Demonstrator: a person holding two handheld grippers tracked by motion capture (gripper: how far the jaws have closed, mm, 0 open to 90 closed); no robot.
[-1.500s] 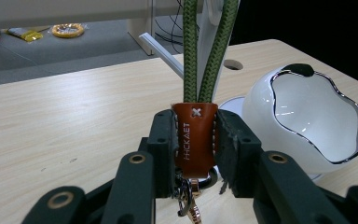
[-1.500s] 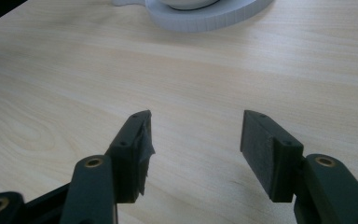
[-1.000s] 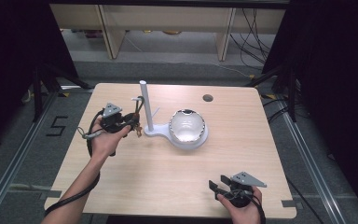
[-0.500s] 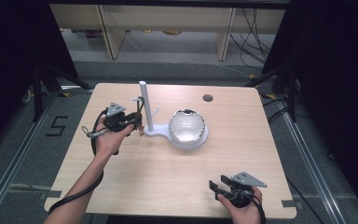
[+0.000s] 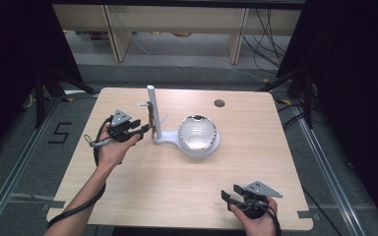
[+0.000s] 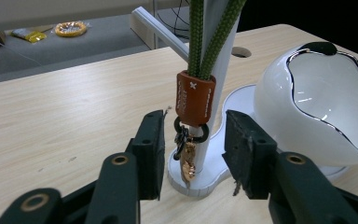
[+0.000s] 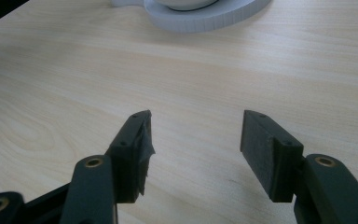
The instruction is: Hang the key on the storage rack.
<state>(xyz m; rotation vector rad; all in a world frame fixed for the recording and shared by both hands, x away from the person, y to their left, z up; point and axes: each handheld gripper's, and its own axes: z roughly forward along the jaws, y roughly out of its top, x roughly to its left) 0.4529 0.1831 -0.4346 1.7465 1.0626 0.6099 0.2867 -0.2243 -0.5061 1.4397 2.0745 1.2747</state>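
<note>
On the desk (image 5: 142,196), the left gripper (image 5: 144,129) sits level right up against the white stand (image 5: 153,115), on the side away from the bowl. Its jaws have just been opening, and in the left gripper view they stand apart with a clear gap on either side of what hangs between them. That is a green cord (image 6: 212,32) looped down along the stand's post, gathered by a brown leather sleeve (image 6: 195,98). Below the sleeve a dark ring and a small copper-coloured charm (image 6: 188,161) dangle just in front of the stand's base. Neither pad presses on the cord or the sleeve; the sleeve hangs free, a little above the level of the jaw tips. The left hand (image 5: 114,145) wraps the gripper's body from behind.

The white bowl (image 5: 198,133) with its shiny rim sits on the same base, just beside the post, on the far side from the left gripper.

The right gripper (image 5: 234,195) waits well away from the stand, near the desk's near edge. Its jaws are spread wide over bare wood, holding nothing.
</note>
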